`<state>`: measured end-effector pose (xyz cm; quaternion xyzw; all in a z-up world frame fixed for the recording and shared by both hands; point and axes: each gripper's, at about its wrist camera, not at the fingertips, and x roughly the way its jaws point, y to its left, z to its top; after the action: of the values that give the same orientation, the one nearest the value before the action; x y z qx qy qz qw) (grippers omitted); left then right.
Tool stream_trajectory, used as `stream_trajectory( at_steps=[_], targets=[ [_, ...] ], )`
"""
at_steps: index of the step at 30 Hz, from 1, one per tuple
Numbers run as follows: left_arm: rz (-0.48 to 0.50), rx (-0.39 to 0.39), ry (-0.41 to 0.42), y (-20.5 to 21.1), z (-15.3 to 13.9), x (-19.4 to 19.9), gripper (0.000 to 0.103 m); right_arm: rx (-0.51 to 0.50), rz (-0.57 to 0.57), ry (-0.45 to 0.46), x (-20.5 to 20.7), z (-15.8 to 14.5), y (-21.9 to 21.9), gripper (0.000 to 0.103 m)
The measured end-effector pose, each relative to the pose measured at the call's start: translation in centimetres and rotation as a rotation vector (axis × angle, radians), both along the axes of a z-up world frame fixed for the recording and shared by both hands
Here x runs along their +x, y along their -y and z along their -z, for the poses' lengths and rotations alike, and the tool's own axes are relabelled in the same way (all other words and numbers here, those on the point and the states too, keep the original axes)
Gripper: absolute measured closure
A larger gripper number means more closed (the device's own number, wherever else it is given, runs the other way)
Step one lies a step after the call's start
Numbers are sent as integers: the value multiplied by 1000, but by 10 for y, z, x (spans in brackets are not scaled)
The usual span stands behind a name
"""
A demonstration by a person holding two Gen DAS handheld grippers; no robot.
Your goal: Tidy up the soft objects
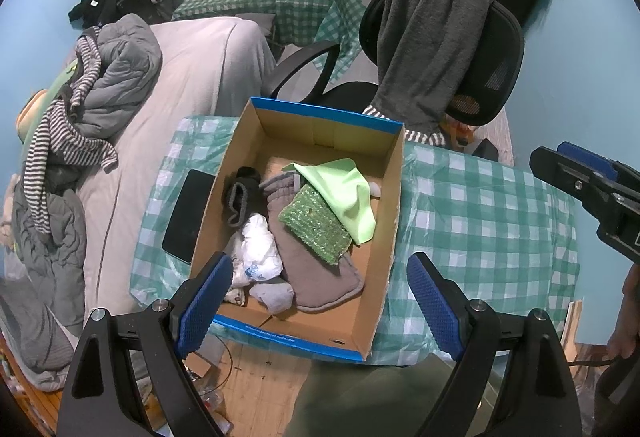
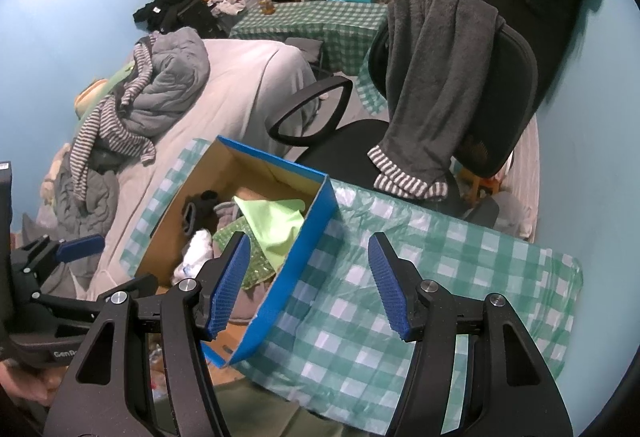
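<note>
A blue-edged cardboard box sits on the checkered table. It holds a light green cloth, a green sparkly sponge cloth, a grey mitt, a black and grey sock, a white plastic bag and a pale sock. My left gripper is open and empty above the box's near end. My right gripper is open and empty over the box's right wall and the tablecloth. The green cloth shows there too.
A black phone lies on the table left of the box. An office chair draped with a grey garment stands behind the table. A bed with piled clothes is at the left.
</note>
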<state>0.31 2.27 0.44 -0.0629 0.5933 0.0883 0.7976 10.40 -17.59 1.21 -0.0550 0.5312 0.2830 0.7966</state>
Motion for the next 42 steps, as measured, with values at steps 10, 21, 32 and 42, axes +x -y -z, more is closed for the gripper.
stream_trajectory(
  at_steps=[10,21,32,42],
  targets=[
    [2,0,-13,-2,-1,-5,13,-5,4,-3,-6,-2,0,42],
    [6,0,-13,-3,-2,-7,13,-5,3,-2,-6,-2,0,42],
    [9,-9,-15,-4,-2,-10,13,-5,3,-6,-9,-2,-1,42],
    [-3,-24,-25,-5,1,-18,13,-5,-9,-20,-25,-1,-8,42]
  ],
)
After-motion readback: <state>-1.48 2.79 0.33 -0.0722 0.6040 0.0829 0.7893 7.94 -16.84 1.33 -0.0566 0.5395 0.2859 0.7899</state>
